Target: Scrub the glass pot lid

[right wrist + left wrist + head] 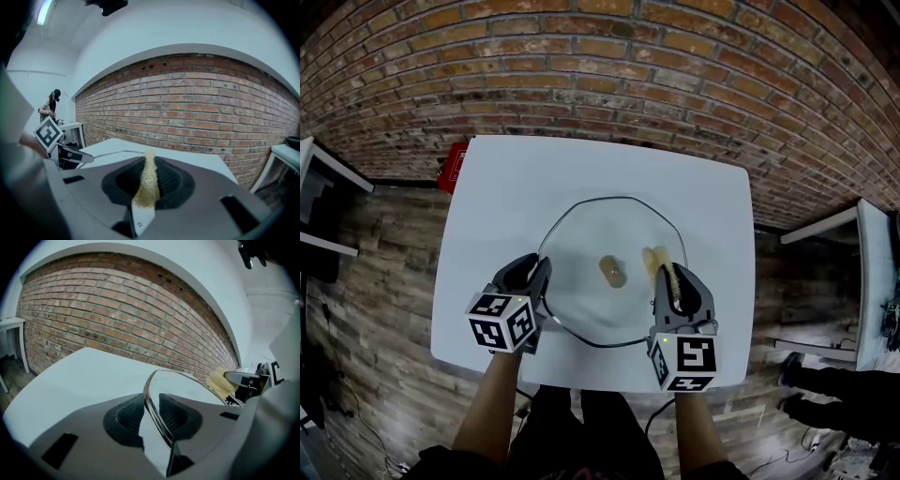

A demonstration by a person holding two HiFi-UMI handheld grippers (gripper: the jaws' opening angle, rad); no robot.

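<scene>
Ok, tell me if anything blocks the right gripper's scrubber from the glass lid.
Nothing visible does: the scrubber in the right gripper sits over the right side of the glass lid, beside its knob.

Glass pot lid (581,239) lies flat mid-counter (502,202), tan knob (612,272) up, its eight o'clock edge between the left claw's (540,274) jaws. Yellow scouring pad (656,262), pinched in the right claw (668,281), sits over the glass, three o'clock of the knob.

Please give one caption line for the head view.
Left gripper straddles glass lid rim; right gripper holds scrubber over it.
</scene>
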